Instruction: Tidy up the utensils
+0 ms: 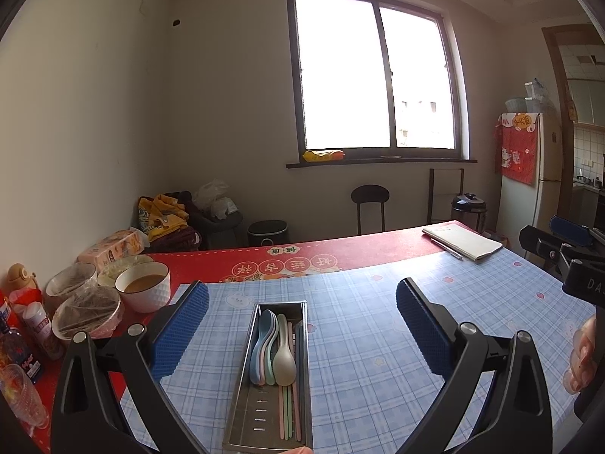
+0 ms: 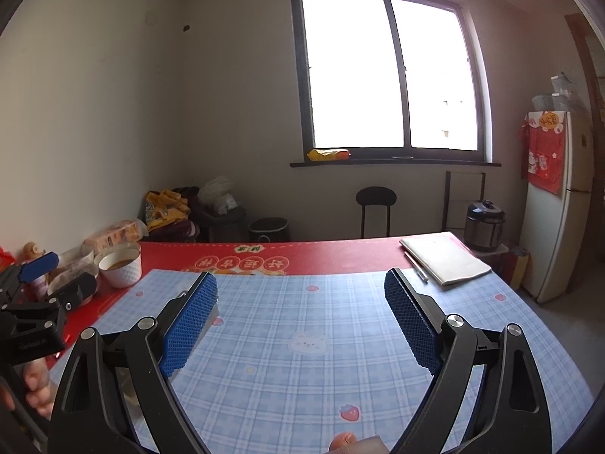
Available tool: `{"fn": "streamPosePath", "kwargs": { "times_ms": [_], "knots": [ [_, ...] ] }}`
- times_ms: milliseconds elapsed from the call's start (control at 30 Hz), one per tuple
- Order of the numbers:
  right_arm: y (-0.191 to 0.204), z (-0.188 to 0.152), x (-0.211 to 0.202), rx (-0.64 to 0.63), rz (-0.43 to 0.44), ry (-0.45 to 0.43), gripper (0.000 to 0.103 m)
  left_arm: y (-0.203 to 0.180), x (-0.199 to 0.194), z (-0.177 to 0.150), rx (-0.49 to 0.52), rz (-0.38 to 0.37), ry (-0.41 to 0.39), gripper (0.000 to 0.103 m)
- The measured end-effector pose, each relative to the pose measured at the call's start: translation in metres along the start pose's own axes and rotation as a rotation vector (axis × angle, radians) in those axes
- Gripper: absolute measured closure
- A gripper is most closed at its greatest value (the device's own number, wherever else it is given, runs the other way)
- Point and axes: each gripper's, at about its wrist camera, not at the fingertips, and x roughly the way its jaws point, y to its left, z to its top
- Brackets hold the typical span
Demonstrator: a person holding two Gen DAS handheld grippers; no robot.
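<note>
Both grippers level over table, left gripper and right gripper jaws spread

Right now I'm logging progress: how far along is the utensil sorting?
Looks done: spoons and chopsticks lie in the metal tray. In hand: nothing; the left gripper and right gripper are open and empty. Left: no loose utensils show on the blue mat, so likely little.

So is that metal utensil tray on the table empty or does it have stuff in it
It has things in it. The metal tray holds a nested stack of pastel spoons and several pastel chopsticks lying lengthwise, seen in the left wrist view.
</note>
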Motion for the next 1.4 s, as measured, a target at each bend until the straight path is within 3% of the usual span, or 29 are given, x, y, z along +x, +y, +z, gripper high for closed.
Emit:
{"fn": "streamPosePath", "kwargs": {
  "times_ms": [1400],
  "knots": [
    [-0.0073,-0.0064,0.0040,-0.002,-0.030,0.013,0.016,0.0042,0.0031,-0.0038,-0.011,-0.012,0.024,0.006]
  ]
}}
